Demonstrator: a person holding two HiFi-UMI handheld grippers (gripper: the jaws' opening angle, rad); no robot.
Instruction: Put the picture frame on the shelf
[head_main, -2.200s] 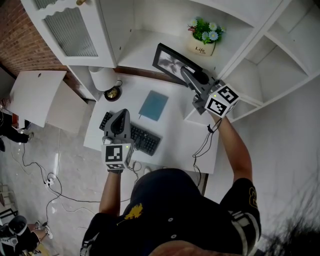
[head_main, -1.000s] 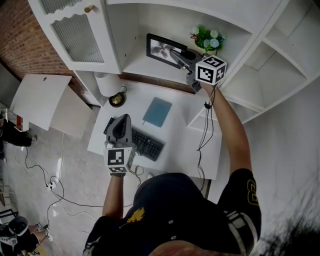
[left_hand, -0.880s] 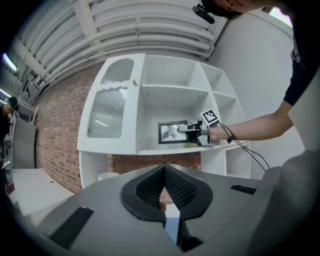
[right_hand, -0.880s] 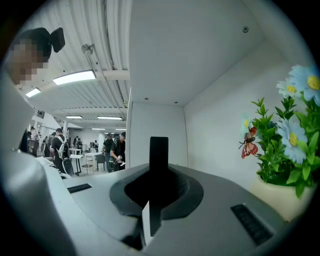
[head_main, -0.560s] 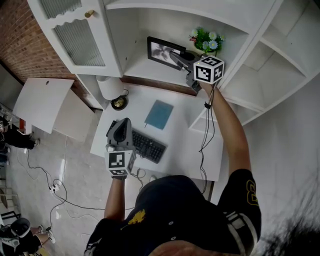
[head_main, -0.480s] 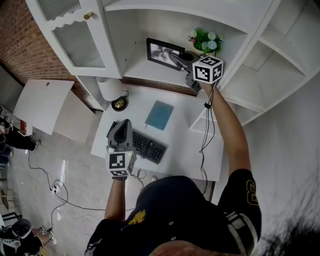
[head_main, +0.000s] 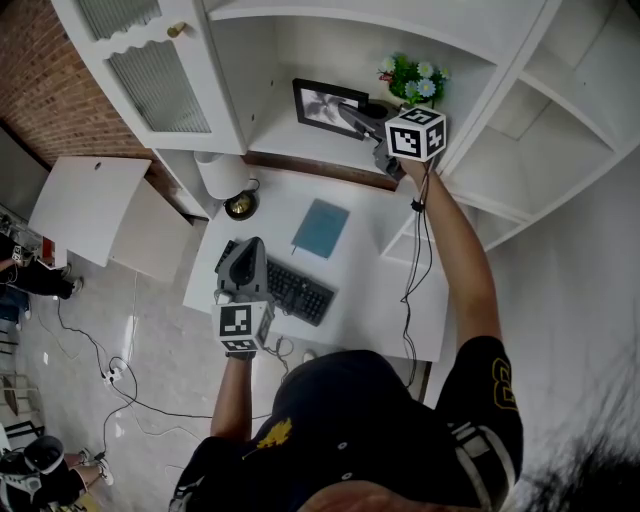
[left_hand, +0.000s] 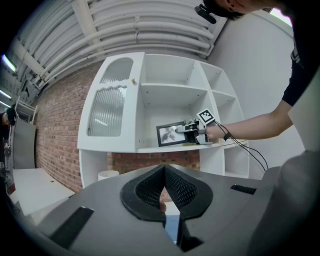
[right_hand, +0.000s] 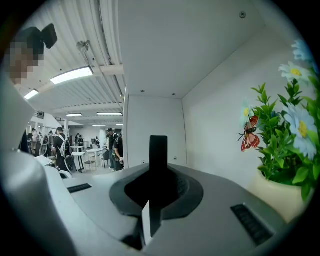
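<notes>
In the head view the picture frame stands at upper centre on the shelf, just left of the potted flowers, with the right tongs clamped on its right edge. The left tongs hang idle over the keyboard on the bench. In the left gripper view those tongs are pressed together on nothing, and far off at centre right the frame looks upright, its foot seemingly on the shelf board. In the right gripper view the frame's dark edge is pinched between the jaws at centre, with the flowers close at the right. The placing looks nearly done: make sure the bottom edge sits flat and the frame leans steadily, open gently, then draw straight back without brushing the flowers.
</notes>
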